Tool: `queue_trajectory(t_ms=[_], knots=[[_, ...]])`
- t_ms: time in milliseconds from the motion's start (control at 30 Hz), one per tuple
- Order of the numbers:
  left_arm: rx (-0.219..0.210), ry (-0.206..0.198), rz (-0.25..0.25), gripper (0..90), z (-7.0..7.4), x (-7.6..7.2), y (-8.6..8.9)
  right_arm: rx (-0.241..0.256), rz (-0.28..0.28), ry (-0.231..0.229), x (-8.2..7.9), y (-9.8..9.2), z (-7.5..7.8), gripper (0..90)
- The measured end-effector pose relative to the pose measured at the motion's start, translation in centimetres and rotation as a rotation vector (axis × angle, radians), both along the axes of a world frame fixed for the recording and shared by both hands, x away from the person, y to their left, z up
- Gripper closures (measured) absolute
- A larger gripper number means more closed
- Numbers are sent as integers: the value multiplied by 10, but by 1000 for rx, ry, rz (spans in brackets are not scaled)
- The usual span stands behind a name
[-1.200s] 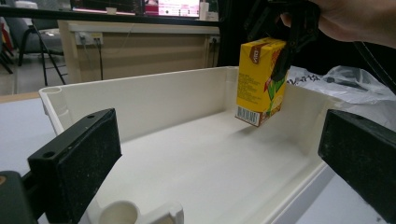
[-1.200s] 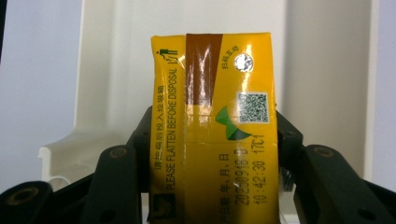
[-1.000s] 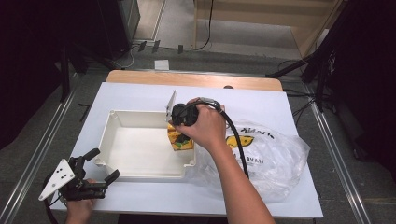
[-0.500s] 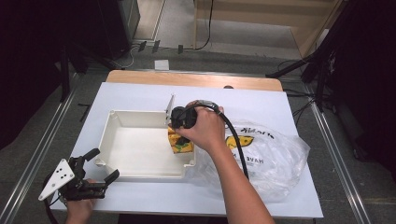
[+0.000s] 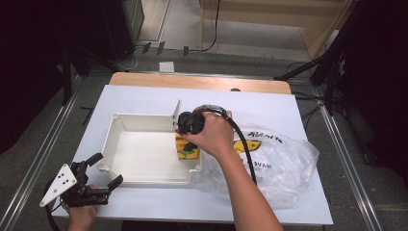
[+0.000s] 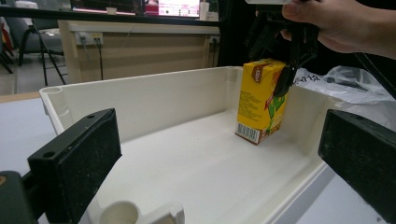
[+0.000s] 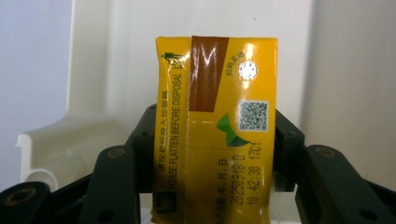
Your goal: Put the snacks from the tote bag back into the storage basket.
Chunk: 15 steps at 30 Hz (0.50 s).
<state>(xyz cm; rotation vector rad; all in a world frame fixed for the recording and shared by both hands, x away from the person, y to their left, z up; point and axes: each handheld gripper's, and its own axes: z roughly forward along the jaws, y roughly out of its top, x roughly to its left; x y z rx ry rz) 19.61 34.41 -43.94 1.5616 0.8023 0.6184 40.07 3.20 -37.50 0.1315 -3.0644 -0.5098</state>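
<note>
Yellow cardboard with a brown strip marks the juice carton (image 7: 215, 126), which is clamped by its two sides between the black jaws of the right gripper (image 5: 188, 132). The carton (image 6: 261, 100) is seen tilted, its lower corner on the floor of the white plastic tray (image 5: 144, 149), close against the tray's right wall near the front corner. Just beyond that wall a crumpled clear plastic bag (image 5: 276, 161) is spread on the white table (image 5: 144, 98). The left gripper (image 5: 98, 180) is held off the tray's near-left corner, its jaws spread wide and nothing between them.
</note>
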Motion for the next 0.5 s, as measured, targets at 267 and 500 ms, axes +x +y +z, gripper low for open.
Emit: queue_trajectory(t_ms=[267,500], knots=[[6,0,1,0,0,0,-1,93,-23,39,3,-17,4,446],[14,-1,1,0,0,0,-2,170,-26,17,3,-28,10,270]])
